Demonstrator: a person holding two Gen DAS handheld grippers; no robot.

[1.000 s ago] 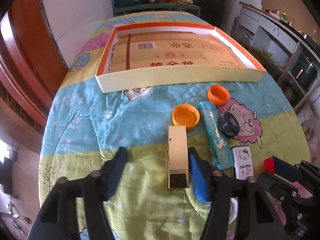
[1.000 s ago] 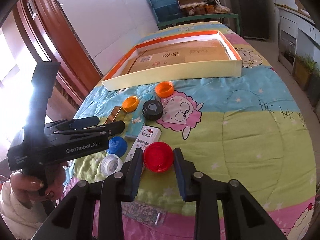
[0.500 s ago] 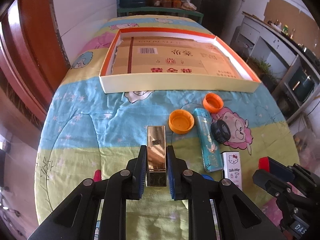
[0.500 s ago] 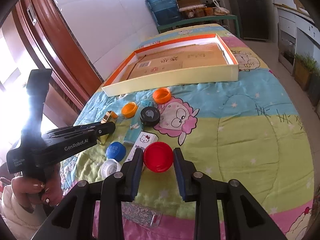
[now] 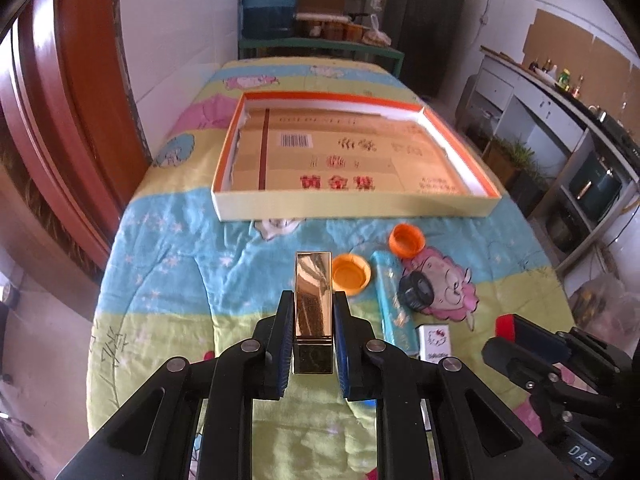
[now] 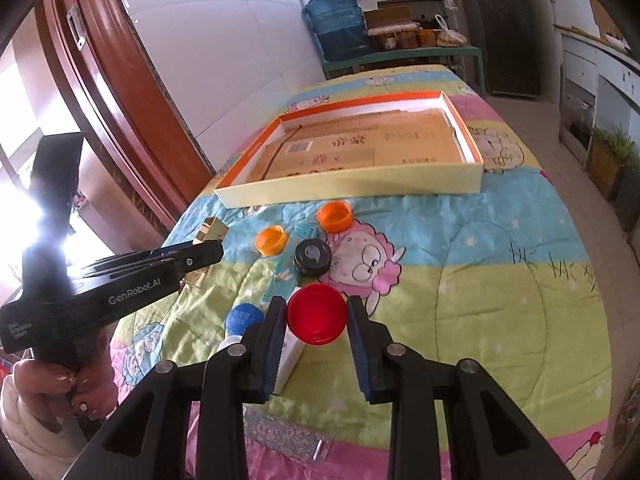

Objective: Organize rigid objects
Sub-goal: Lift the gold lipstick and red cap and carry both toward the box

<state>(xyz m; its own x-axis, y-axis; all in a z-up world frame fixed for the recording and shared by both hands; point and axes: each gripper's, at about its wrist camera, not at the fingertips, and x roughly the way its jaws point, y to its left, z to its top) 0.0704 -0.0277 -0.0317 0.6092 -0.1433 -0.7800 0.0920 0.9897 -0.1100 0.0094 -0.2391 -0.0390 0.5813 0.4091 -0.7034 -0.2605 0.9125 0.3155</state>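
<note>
So the surface [image 5: 168, 280] is covered with a kiddie cartoon quilt [image 6: 500, 280], all blue, yellow and pink. A shallow orange-rimmed box tray [image 5: 352, 210] sits at the far end, lined with flattened cardboard. Nearer, right on the quilt: two orange caps [image 5: 406, 240], a teal box [image 5: 394, 300], a black lid [image 6: 312, 257], a blue cap [image 6: 244, 316] and a small white cartoon-cat box [image 5: 434, 340].

That gold bar [image 5: 313, 295] is mirror-shiny, looks like polished metal or foil. The caps, the red lid [image 6: 317, 313] and the two orange ones [image 5: 351, 274], look like smooth plastic, the red one slightly see-through and glossy. The quilt [image 5: 168, 280] is soft printed cloth, matt and a bit puckered. The tray [image 5: 356, 208] is matt cardboard lined with plain brown corrugated board. Gripper fingers [image 5: 280, 332] look like matt black plastic.
</note>
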